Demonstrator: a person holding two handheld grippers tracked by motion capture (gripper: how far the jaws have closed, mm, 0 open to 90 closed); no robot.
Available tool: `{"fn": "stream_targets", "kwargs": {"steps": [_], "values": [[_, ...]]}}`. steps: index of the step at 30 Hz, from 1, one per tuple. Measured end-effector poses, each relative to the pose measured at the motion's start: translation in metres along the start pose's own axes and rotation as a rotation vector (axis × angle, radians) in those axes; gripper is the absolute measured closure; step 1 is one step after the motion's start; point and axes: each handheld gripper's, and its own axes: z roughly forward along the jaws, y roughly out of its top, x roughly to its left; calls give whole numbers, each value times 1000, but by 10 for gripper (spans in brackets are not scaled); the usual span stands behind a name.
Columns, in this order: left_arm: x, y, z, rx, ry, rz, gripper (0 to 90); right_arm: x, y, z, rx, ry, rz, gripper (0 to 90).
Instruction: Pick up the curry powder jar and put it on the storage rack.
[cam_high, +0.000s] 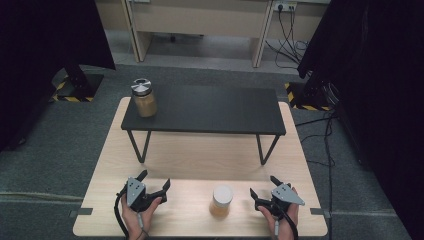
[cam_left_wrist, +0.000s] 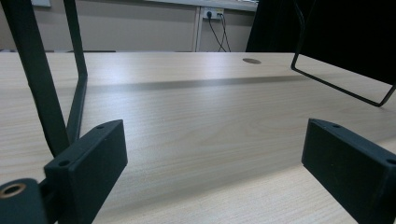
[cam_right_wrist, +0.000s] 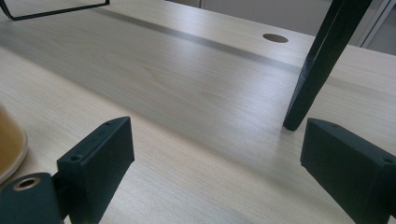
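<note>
Near jar (cam_high: 221, 200): stood upright on the front part of the wooden table (cam_high: 200, 165), between the two grippers, nearer the right one; touched by neither.
Look of it: clear, squat, filled with tan-yellow stuff, capped with a pale round lid; amber edge glimpsed at the left border of the right gripper view (cam_right_wrist: 10, 142).
Progress: nothing grasped or lifted yet; likely the very start, whole handling of the jar left to do.
Right gripper (cam_high: 264, 188): rested just beside the jar, jaws spread wide, empty.
Left gripper (cam_high: 154, 182): rested farther off to the left, jaws likewise wide apart, holding nothing.
Second jar (cam_high: 144, 98): similar, metal-lidded, stood on the left end of the black shelf (cam_high: 210, 110), well apart from both hands.
</note>
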Motion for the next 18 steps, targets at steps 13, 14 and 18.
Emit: {"fn": "stream_targets", "kwargs": {"steps": [13,14,18], "values": [[0,0,0,0,-1,-2,59,-23,-12,-5,-104,130,49,41],[0,0,0,0,-2,-1,59,-25,-11,-6,-116,150,53,41],[0,0,0,1,-1,-1,59,-30,-8,-9,-155,234,61,34]]}}
